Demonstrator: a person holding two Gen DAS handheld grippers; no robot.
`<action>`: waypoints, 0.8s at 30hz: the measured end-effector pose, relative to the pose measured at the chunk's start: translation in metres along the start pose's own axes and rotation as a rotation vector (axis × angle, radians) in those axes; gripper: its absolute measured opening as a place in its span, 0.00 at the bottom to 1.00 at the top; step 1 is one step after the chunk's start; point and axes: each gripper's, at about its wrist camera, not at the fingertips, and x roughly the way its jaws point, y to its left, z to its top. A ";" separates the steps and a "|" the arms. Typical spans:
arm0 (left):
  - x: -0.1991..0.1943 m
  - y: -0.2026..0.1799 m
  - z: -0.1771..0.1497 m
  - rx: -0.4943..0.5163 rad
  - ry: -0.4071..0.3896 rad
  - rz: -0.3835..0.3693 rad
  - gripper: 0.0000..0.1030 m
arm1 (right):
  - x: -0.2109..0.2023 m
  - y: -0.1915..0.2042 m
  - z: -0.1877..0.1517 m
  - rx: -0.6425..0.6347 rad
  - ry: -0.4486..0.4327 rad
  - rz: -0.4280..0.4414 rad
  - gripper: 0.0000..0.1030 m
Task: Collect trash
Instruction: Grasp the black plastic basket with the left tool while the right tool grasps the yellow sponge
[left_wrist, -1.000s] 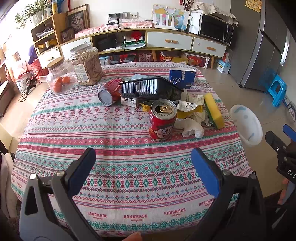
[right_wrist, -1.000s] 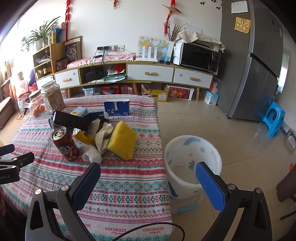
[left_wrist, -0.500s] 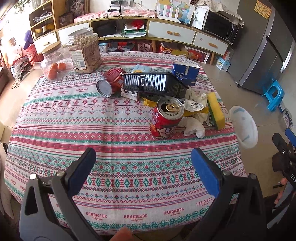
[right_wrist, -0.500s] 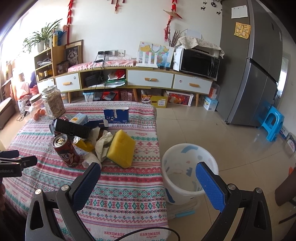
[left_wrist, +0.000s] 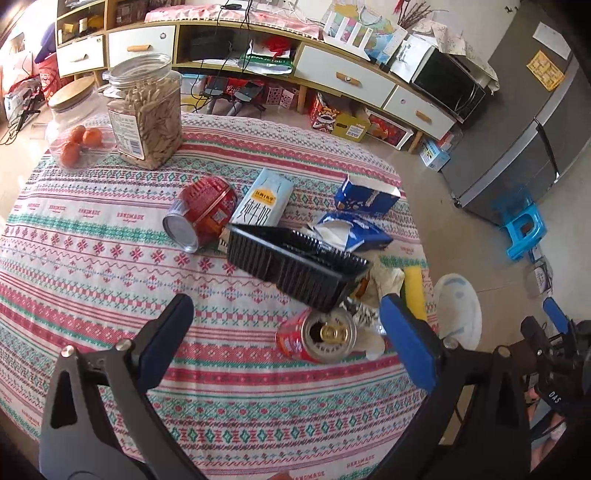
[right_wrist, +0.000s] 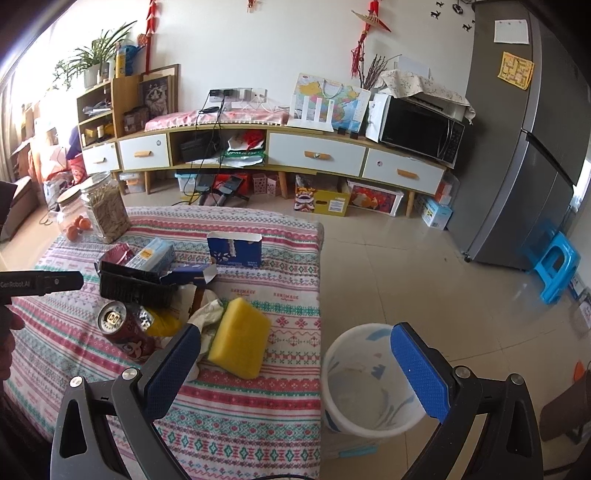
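The left gripper (left_wrist: 286, 328) hangs above the desk (left_wrist: 92, 258), which is covered in a patterned red, green and white cloth; its jaws stand wide apart and hold nothing. Between its blue pads, in the left wrist view, an opened red drink can (left_wrist: 317, 339) stands upright on the cloth near the desk's right edge. Just behind the can a black plastic tray (left_wrist: 291, 266) lies tilted on the heap of trash, with a crumpled white tissue (left_wrist: 388, 280) and a yellow sponge (left_wrist: 415, 291) to its right. Farther back lie a red can on its side (left_wrist: 201, 218), a pale blue milk carton (left_wrist: 264, 203), a torn blue wrapper (left_wrist: 354, 232) and an open blue box (left_wrist: 365, 197). At the far left corner of the desk stand a tall clear jar of pale sticks (left_wrist: 147, 114) and a round jar holding orange fruits (left_wrist: 75, 136). The right gripper (right_wrist: 295, 358) is held off the desk's right side, its jaws likewise wide apart and empty. In its view the white bucket (right_wrist: 369, 380) stands on the tiled floor just beside the desk, showing between the two blue pads, and the sponge lies near the left pad. The tip of the left gripper shows at the left edge of that view, over the trash pile. A blue stool (right_wrist: 554, 266) stands by the grey refrigerator (right_wrist: 524, 147) well away from the desk.
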 end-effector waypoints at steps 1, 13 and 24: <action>0.007 0.001 0.005 -0.011 0.005 -0.001 0.96 | 0.007 -0.001 0.003 0.006 0.003 0.004 1.00; 0.059 0.014 0.016 -0.161 0.110 -0.095 0.62 | 0.105 -0.011 -0.009 0.135 0.217 0.135 1.00; 0.048 0.025 0.016 -0.177 0.091 -0.142 0.06 | 0.149 0.000 -0.026 0.255 0.403 0.299 1.00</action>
